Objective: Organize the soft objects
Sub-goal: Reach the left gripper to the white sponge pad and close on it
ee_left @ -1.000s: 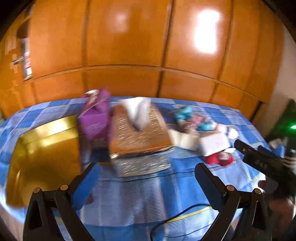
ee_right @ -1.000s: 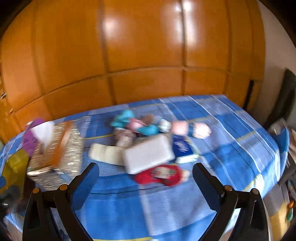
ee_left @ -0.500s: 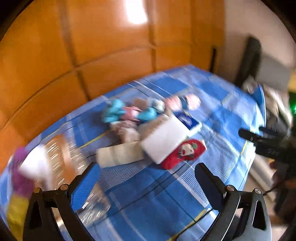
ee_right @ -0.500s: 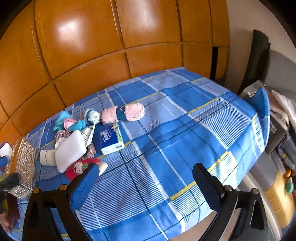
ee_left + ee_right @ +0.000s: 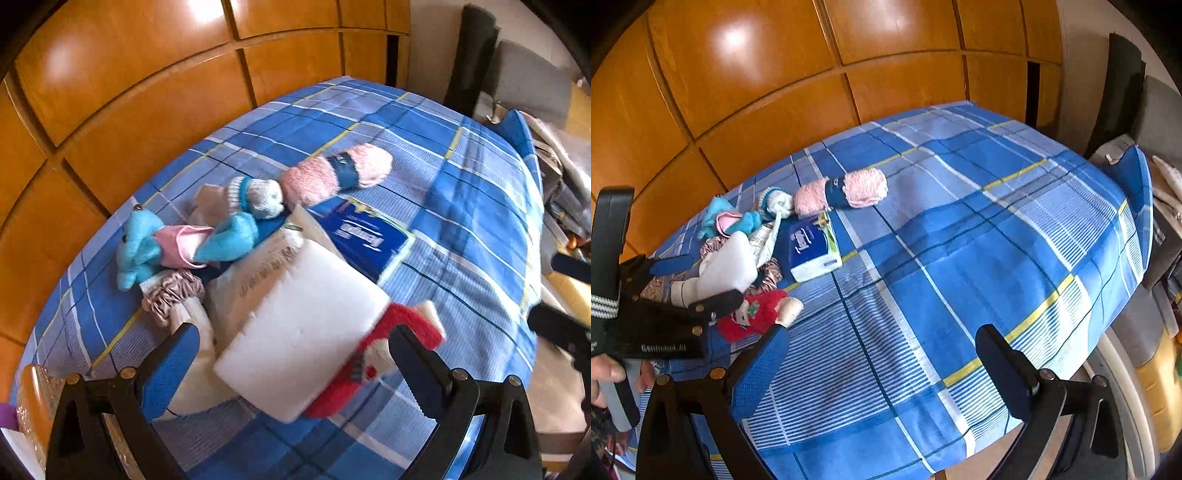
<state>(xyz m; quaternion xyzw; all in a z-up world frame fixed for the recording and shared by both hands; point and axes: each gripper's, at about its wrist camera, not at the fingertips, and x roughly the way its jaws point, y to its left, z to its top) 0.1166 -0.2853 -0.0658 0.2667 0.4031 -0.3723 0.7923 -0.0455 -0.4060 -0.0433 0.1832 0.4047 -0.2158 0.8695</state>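
Where the soft things lie heaped, a white foam block [image 5: 303,328] sits just ahead of the left gripper [image 5: 295,354], between its fingers [image 5: 170,365], which stand wide apart and hold nothing. A red plush toy [image 5: 402,325] pokes out beside the right-hand finger, and a cream roll [image 5: 195,354] lies by the left-hand one. Past the block lie a blue tissue pack [image 5: 369,236], a turquoise plush [image 5: 140,247], a satin scrunchie [image 5: 170,291], a small knitted toy [image 5: 258,195] and a pink fluffy roll [image 5: 332,173].

The right gripper [image 5: 882,354] hovers over bare cloth, fingers [image 5: 1001,365] likewise wide and empty; the heap is off to the left of its left-hand finger, where a hand [image 5: 605,373] grips the other tool.

All rests on a worktop under a blue plaid cloth [image 5: 960,240] with white and yellow lines. Glossy orange wooden panels [image 5: 775,74] rise behind it, and a grey chair [image 5: 528,81] stands at the far right.
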